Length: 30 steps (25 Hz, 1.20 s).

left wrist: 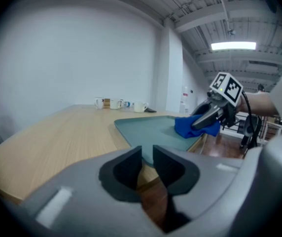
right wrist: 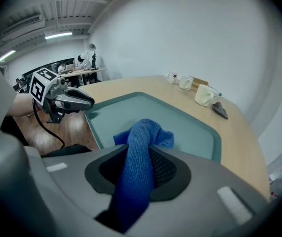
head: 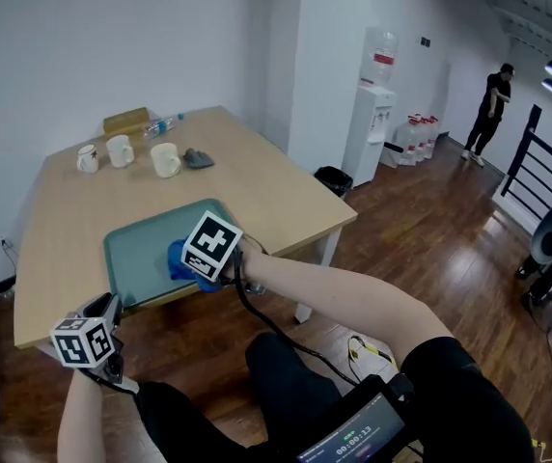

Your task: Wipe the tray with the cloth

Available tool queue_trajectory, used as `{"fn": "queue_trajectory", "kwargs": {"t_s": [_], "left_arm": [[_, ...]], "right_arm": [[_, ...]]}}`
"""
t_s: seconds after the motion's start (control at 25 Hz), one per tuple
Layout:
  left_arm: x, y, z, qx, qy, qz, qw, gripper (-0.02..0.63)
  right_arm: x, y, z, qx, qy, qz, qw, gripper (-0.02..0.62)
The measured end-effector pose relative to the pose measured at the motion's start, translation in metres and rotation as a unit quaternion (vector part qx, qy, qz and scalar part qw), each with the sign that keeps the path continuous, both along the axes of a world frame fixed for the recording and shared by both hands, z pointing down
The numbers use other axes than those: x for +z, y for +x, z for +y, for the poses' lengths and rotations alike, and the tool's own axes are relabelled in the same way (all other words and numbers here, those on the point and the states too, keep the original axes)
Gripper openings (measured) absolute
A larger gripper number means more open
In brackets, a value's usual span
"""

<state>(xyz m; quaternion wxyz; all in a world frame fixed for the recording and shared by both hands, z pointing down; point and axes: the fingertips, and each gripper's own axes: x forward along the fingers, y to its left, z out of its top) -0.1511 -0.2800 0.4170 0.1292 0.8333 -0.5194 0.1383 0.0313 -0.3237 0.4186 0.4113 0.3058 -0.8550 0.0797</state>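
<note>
My right gripper (right wrist: 145,157) is clamped on the blue cloth (right wrist: 142,130). 1 thick fold runs up between the 2 jaws, and the loose end spills just ahead of the tips onto the teal tray (right wrist: 195,127). My left gripper (left wrist: 147,154) has its jaws nearly together, with the tray's near corner right in the slit between them. I judge they are pinching the rim to steady it. The cloth looks soft, light and floppy, so it will probably bunch and drag rather than press flat. A deep bite on the fold suits it. The tray looks thin, stiff and slick, likely to skate on the table (head: 257,191) unless held by its rim.
</note>
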Motion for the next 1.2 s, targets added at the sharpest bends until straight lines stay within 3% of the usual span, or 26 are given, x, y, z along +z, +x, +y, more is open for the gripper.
{"fn": "queue_trajectory", "kwargs": {"t_s": [0.16, 0.4, 0.52, 0.72, 0.96, 1.08, 1.2], "left_arm": [[-0.005, 0.041, -0.007, 0.027, 0.003, 0.012, 0.9995, 0.074], [-0.011, 0.018, 0.0, 0.0, 0.005, -0.002, 1.0, 0.074], [-0.013, 0.016, 0.004, -0.004, -0.004, 0.005, 1.0, 0.074], [-0.012, 0.016, 0.005, -0.007, -0.001, 0.006, 1.0, 0.066], [-0.013, 0.014, 0.006, -0.008, 0.003, 0.009, 0.9999, 0.067], [-0.013, 0.014, 0.006, -0.008, 0.003, 0.008, 0.9999, 0.066], [-0.014, 0.015, 0.007, -0.006, 0.003, 0.01, 0.9999, 0.066]], "right_arm": [[-0.01, -0.016, 0.007, -0.01, 0.006, 0.004, 1.0, 0.11], [-0.007, -0.116, 0.024, -0.06, -0.012, -0.013, 0.998, 0.11], [-0.006, -0.147, 0.027, -0.075, -0.011, -0.008, 0.997, 0.108], [-0.004, -0.153, 0.024, -0.072, -0.043, -0.029, 0.996, 0.103], [-0.013, -0.153, 0.024, -0.115, -0.052, -0.053, 0.991, 0.104], [-0.029, -0.14, 0.006, -0.126, -0.03, -0.073, 0.989, 0.104], [-0.04, -0.118, -0.031, -0.133, 0.037, -0.043, 0.989, 0.104]]}}
